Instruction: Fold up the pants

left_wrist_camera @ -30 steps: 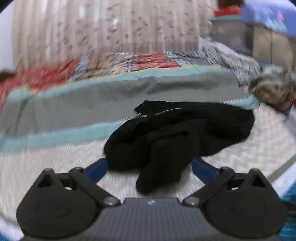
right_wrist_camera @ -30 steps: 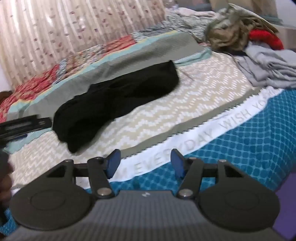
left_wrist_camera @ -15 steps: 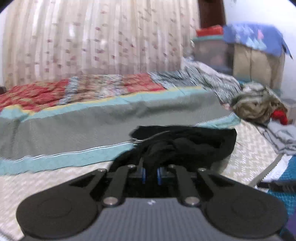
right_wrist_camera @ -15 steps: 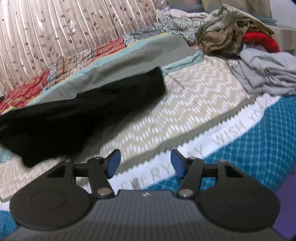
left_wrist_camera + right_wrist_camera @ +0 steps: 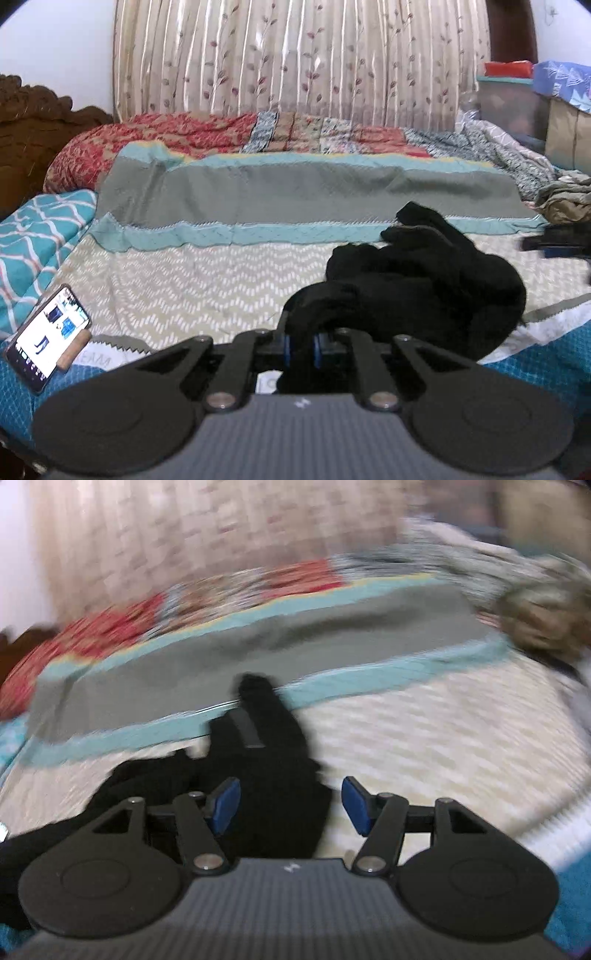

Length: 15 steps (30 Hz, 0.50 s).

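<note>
The black pants (image 5: 424, 284) lie crumpled on the bed's zigzag cover, right of middle in the left wrist view. My left gripper (image 5: 301, 341) is shut on a bunched end of the pants, with black cloth pinched between its blue pads. In the blurred right wrist view the pants (image 5: 273, 775) lie straight ahead. My right gripper (image 5: 290, 805) is open, its blue pads on either side of the cloth without closing on it. It also shows at the far right of the left wrist view (image 5: 554, 240).
A phone (image 5: 46, 338) leans on a wooden stand at the bed's front left. A teal patterned pillow (image 5: 33, 240) lies at the left. A heap of clothes (image 5: 565, 199) sits at the right. A grey and teal blanket (image 5: 295, 192) runs across behind the pants.
My left gripper shut on the pants and pulled them toward the bed's front. My right gripper swung left and moved in over the pants, staying open.
</note>
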Each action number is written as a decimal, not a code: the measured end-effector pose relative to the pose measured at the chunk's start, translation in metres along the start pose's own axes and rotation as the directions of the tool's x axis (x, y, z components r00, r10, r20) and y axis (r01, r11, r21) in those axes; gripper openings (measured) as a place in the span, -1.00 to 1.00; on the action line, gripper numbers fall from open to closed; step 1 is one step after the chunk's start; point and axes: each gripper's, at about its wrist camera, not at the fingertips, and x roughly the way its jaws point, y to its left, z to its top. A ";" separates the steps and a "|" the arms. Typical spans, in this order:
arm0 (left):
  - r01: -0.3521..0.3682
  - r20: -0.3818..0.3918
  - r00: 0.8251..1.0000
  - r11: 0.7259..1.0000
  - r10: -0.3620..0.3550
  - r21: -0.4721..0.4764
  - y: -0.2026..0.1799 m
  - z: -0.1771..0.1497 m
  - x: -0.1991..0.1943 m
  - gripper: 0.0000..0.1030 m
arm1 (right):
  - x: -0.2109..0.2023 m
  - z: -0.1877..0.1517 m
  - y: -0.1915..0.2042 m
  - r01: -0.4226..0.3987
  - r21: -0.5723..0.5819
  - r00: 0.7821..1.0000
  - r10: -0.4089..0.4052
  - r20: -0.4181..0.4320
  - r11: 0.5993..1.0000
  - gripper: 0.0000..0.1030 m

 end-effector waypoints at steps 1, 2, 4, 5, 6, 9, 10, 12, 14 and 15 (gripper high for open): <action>0.007 0.002 1.000 1.000 -0.007 -0.004 0.000 0.007 0.001 -0.80 | 0.016 0.005 0.011 -0.039 -0.031 0.999 0.038 -0.025 0.999 0.27; 0.015 0.006 1.000 1.000 -0.015 -0.009 0.001 0.008 -0.003 -0.80 | 0.029 0.009 0.018 -0.046 -0.045 0.998 0.044 -0.045 0.998 0.27; 0.020 0.004 1.000 1.000 -0.020 -0.006 0.003 0.014 -0.001 -0.80 | 0.062 0.019 0.032 -0.031 -0.065 0.995 0.025 -0.093 0.997 0.29; 0.020 0.000 1.000 1.000 -0.020 -0.003 0.003 0.014 -0.002 -0.80 | 0.079 0.023 0.036 -0.041 -0.075 0.991 0.031 -0.127 0.996 0.29; 0.019 -0.004 1.000 1.000 -0.019 0.000 0.001 0.014 -0.003 -0.80 | 0.098 0.027 0.041 -0.043 -0.087 0.986 0.028 -0.164 0.995 0.30; 0.013 -0.014 1.000 1.000 -0.013 -0.002 -0.003 0.017 -0.002 -0.80 | 0.136 0.032 0.051 -0.021 -0.139 0.980 -0.007 -0.200 0.990 0.29; 0.009 -0.015 1.000 1.000 -0.009 -0.002 -0.005 0.016 -0.004 -0.80 | 0.148 0.032 0.052 0.018 -0.167 0.979 -0.052 -0.199 0.986 0.24; 0.004 -0.018 1.000 1.000 -0.004 0.003 -0.008 0.016 -0.005 -0.80 | 0.171 0.027 0.049 0.062 -0.223 0.959 -0.121 -0.258 0.973 -0.49; -0.003 -0.011 1.000 1.000 0.003 0.014 -0.009 0.018 -0.006 -0.80 | 0.167 0.028 0.034 0.041 -0.180 0.963 -0.086 -0.254 0.983 -0.70; -0.008 -0.003 1.000 1.000 0.008 0.019 -0.008 0.019 -0.005 -0.80 | 0.159 0.035 0.028 0.060 -0.170 0.971 -0.097 -0.219 0.984 -0.72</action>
